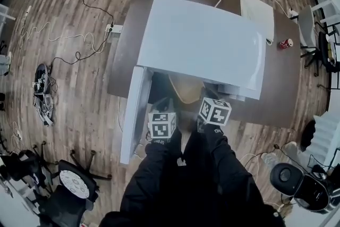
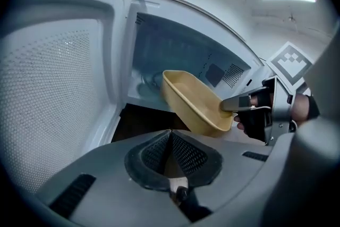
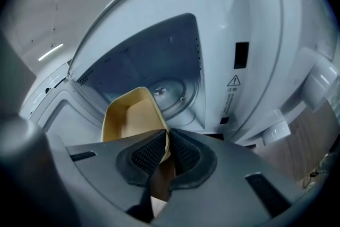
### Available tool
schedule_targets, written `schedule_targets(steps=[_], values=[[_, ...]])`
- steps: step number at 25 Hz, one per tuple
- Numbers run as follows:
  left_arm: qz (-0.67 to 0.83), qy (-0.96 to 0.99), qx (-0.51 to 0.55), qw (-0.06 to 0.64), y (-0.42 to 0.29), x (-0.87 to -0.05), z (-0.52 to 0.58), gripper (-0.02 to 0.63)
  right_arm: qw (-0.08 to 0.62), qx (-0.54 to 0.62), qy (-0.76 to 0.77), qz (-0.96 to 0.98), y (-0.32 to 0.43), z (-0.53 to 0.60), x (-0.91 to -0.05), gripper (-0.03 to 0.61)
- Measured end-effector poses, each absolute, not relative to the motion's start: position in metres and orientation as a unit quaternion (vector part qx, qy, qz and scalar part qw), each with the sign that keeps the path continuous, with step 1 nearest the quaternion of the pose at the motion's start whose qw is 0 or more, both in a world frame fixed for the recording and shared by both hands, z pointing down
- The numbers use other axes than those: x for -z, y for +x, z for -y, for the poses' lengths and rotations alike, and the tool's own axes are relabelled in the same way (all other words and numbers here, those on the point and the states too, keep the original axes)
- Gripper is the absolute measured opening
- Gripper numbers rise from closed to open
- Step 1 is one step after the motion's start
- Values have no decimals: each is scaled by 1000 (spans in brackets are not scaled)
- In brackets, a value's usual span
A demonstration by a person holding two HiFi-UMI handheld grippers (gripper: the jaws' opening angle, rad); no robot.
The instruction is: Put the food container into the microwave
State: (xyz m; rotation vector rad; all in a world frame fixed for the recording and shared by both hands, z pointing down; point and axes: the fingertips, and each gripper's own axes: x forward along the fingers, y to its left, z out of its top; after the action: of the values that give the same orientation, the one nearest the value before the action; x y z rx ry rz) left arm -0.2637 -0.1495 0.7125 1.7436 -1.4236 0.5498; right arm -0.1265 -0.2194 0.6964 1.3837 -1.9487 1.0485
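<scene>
Floor cables (image 1: 69, 40): well to the left of the microwave (image 1: 202, 45), off the table, with no part in the task.
Door (image 1: 133, 114): swung wide open at the microwave's left front corner, its perforated inner face turned towards the opening.
Left gripper (image 1: 161, 125): in front of the microwave's opening, just beside the door. Its fingers are closed together with nothing between them, and it touches nothing.
Food container (image 1: 186, 89): a tan, empty tray held tilted at the mouth of the microwave. Its far end seems to reach into the cavity while its near end is outside. It looks to be in the air, not set down.
Right gripper (image 1: 214, 111): before the right half of the opening, fingers clamped on the container's near rim, carrying it alone.
Turntable (image 3: 175, 93): inside the microwave, beyond the container, bare.
Red can (image 1: 286, 43): on the table (image 1: 276, 87) to the microwave's right, well apart.
Done: the door is open, and the container is gripped at the opening.
Left, as I judge it: carry the container further in, level it, set it on the turntable, then let go and draw the gripper out.
</scene>
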Motion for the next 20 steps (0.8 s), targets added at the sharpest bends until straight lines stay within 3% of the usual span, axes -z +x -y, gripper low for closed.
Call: schedule_targets(steps=[20], values=[[554, 691, -211, 413, -270, -728, 189, 34, 187, -367, 578, 705, -143, 298, -700, 43]])
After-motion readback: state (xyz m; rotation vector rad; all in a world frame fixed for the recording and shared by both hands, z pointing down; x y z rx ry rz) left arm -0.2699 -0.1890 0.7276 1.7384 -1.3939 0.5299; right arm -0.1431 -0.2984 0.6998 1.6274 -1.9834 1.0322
